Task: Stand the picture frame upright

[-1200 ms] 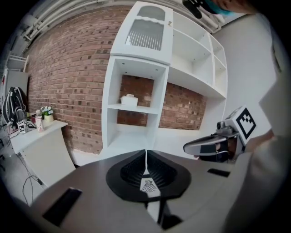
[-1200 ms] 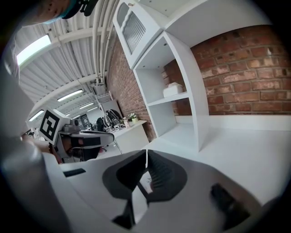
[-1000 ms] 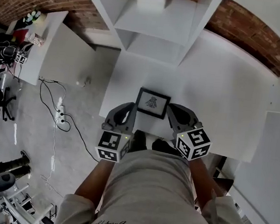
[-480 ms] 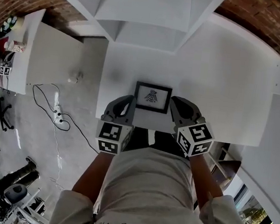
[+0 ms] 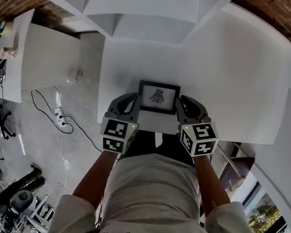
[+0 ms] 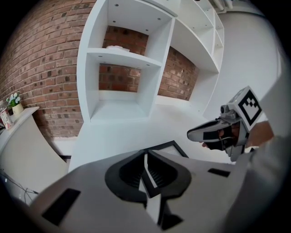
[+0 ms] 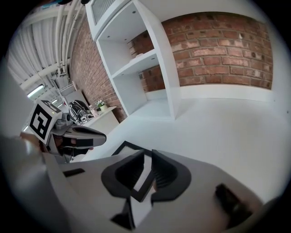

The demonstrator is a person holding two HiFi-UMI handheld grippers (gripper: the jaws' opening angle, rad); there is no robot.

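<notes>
A small black picture frame (image 5: 158, 96) with a white mat and a dark drawing hangs between my two grippers over the near edge of the white table (image 5: 233, 71), its face turned up towards the head camera. The left gripper (image 5: 134, 101) is shut on the frame's left edge. Its jaws have just been opening slightly, and the thin edge still sits between the pads in the left gripper view (image 6: 145, 157). My right gripper (image 5: 180, 105) is shut on the right edge, a frame corner (image 7: 125, 148) showing past its jaws (image 7: 148, 157). Whether the frame touches the table I cannot tell.
A white open shelf unit (image 5: 146, 15) stands at the table's far side against a brick wall. To the left is a lower white side table (image 5: 43, 56) with small items. A power strip and cables (image 5: 58, 114) lie on the floor beside it.
Both grippers have come down together with the frame still between them, closer to the tabletop. The frame now sits squarer and a little farther from my body.
</notes>
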